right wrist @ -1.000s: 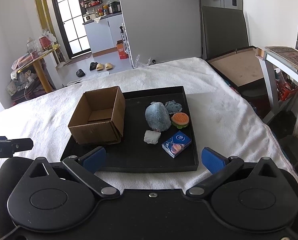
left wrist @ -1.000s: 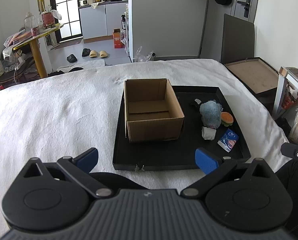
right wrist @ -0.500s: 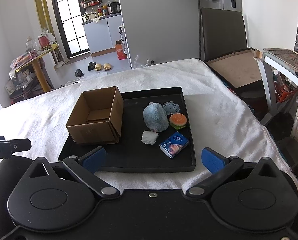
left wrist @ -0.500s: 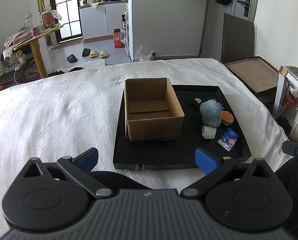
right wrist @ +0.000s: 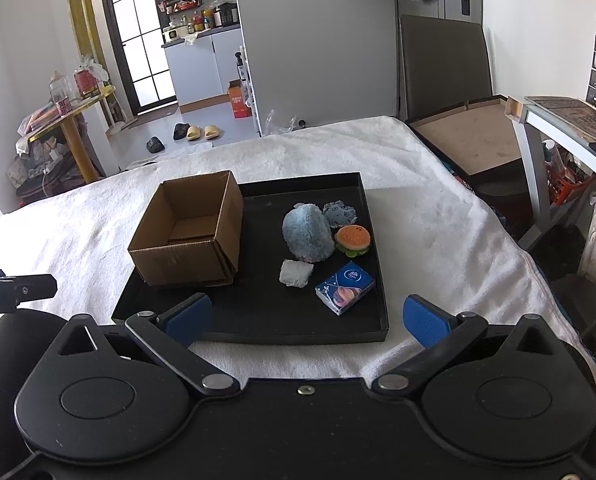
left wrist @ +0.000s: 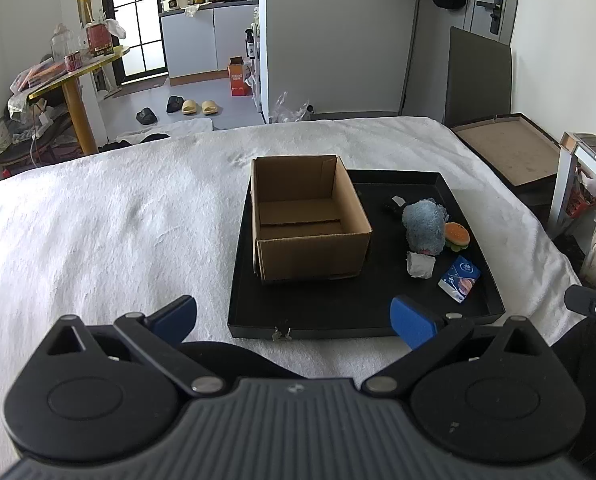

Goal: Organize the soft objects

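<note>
A fuzzy blue dome-shaped plush (right wrist: 308,233) sits on the shallow black tray (right wrist: 258,332), right of the open brown cardboard box (right wrist: 190,236), touching a small burger-shaped toy (right wrist: 353,239). Both the left gripper (left wrist: 294,316) and right gripper (right wrist: 306,318) hover with jaws spread, empty.

Both views are bright and evenly lit by daylight from the glazed door (left wrist: 138,20) at the far left. Shadows are soft: the cardboard box (right wrist: 190,236) darkens the black tray (right wrist: 258,312) just beside it. The white blanket (left wrist: 98,220) is nearly overexposed. Focus is sharp throughout. Fisheye distortion bows walls and door frames, and the corners are vignetted dark.
</note>
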The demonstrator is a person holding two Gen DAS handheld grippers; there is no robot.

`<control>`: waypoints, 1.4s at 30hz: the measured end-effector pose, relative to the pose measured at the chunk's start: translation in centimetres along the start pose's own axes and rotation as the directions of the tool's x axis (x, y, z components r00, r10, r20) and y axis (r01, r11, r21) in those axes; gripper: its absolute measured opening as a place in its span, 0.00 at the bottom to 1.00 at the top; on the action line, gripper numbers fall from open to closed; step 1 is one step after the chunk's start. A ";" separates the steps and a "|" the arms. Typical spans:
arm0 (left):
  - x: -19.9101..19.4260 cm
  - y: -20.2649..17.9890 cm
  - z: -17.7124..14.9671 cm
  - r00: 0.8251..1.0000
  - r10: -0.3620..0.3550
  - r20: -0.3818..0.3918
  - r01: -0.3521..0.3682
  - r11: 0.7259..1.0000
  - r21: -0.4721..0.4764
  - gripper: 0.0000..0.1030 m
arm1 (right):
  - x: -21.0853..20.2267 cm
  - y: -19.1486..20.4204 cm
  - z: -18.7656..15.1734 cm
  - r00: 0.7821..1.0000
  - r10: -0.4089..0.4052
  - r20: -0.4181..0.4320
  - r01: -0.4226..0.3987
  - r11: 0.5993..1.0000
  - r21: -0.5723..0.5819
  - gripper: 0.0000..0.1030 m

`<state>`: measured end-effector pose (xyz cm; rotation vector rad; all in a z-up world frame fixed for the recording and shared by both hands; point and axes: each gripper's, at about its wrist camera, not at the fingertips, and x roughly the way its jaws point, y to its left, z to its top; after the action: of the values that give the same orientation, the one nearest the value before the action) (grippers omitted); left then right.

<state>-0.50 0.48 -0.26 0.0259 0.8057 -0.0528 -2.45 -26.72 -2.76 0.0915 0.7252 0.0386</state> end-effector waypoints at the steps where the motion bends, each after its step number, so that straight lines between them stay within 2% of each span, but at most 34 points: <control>1: 0.0 0.0 0.0 1.000 0.000 -0.001 0.000 1.000 0.000 0.99 | 0.0 0.0 0.0 1.000 0.000 0.001 0.000 1.000 -0.001 1.00; 11: 1.1 0.1 0.2 1.000 -0.005 -0.017 0.005 1.000 0.002 0.99 | 0.6 0.1 -0.2 1.000 -0.006 -0.009 0.006 1.000 0.003 1.00; 20: 3.1 0.1 0.5 0.999 0.020 -0.040 -0.020 1.000 -0.002 0.99 | 2.4 -0.2 -0.2 1.000 0.005 -0.030 -0.004 1.000 0.018 1.00; 31: 5.9 -0.3 1.6 0.998 0.041 -0.057 -0.040 0.999 0.006 0.99 | 4.9 -1.5 -0.3 0.999 0.007 -0.038 -0.005 0.999 0.054 1.00; 38: 7.5 -0.6 2.8 0.996 0.061 -0.068 -0.060 0.998 0.013 0.98 | 6.5 -1.7 0.4 0.999 -0.022 -0.043 0.024 0.999 0.042 1.00; 42: 8.3 -0.6 3.6 0.995 0.074 -0.072 -0.073 0.997 0.010 0.97 | 7.2 -2.0 1.0 0.999 -0.008 -0.039 0.010 0.999 0.051 0.99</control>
<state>7.77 -0.63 -3.76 0.0649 0.8759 0.0146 3.67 -28.33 -6.96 0.1364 0.7653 0.0134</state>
